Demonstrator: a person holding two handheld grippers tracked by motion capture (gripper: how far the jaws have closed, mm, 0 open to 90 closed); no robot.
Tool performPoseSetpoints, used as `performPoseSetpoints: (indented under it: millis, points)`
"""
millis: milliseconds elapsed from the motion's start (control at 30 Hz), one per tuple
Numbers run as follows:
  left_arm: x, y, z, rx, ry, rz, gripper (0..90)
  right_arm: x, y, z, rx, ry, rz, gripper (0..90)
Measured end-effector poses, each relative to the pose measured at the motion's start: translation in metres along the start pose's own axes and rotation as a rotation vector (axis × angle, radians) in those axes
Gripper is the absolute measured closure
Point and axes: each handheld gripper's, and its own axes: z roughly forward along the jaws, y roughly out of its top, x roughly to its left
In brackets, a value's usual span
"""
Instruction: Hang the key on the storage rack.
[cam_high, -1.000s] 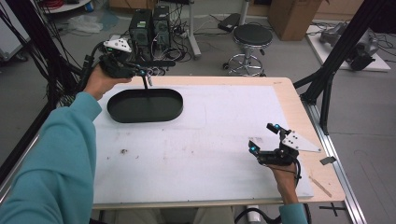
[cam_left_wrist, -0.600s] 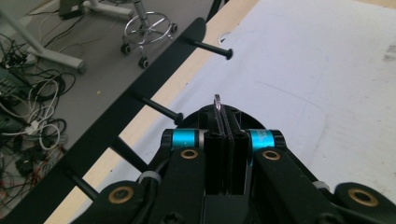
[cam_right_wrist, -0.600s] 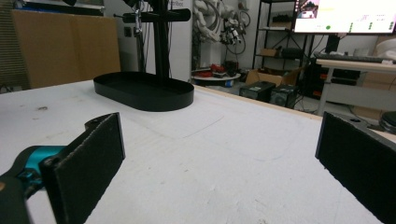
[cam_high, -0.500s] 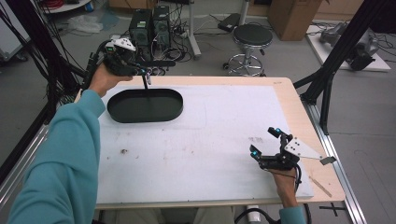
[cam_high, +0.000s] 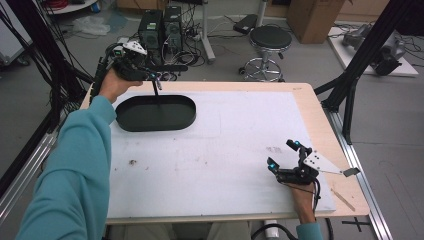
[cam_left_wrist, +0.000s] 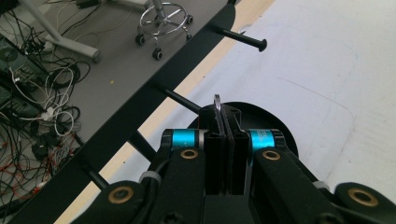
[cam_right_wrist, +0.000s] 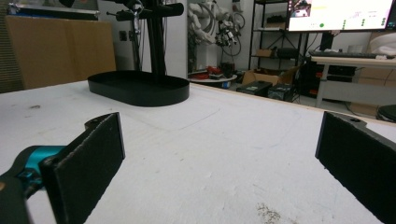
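Right tool (cam_high: 283, 154) lowered onto table; stand's tray (cam_high: 156, 113) empty.

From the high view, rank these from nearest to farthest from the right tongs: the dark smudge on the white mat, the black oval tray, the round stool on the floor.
1. Dark smudge: on the mat, left of the right tongs.
2. Black oval tray: far-left part of the table.
3. Round stool: on the floor beyond the table's far edge.

Tray and stool are nearly level; that order is tentative.
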Motion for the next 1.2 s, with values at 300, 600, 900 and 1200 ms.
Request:
performPoseSetpoints:
  millis: [300, 600, 900, 1200]
  points:
    - [0.003, -0.001, 0.003, -0.001, 0.024, -0.012, 88.2, 0.001, -0.002, 0.0, -0.011, -0.001, 0.005, 0.6]
    - [0.002, 0.001, 0.009, 0.0, 0.074, -0.022, 88.1, 0.001, -0.003, -0.002, -0.031, -0.005, -0.001, 0.7]
    - [0.001, 0.001, 0.012, -0.013, 0.124, -0.012, 86.1, 0.001, -0.003, -0.002, -0.033, -0.007, -0.014, 0.6]
    - [-0.004, -0.003, -0.002, -0.236, 0.213, -0.06, 20.5, 0.003, -0.003, -0.002, -0.031, -0.005, -0.018, 0.7]
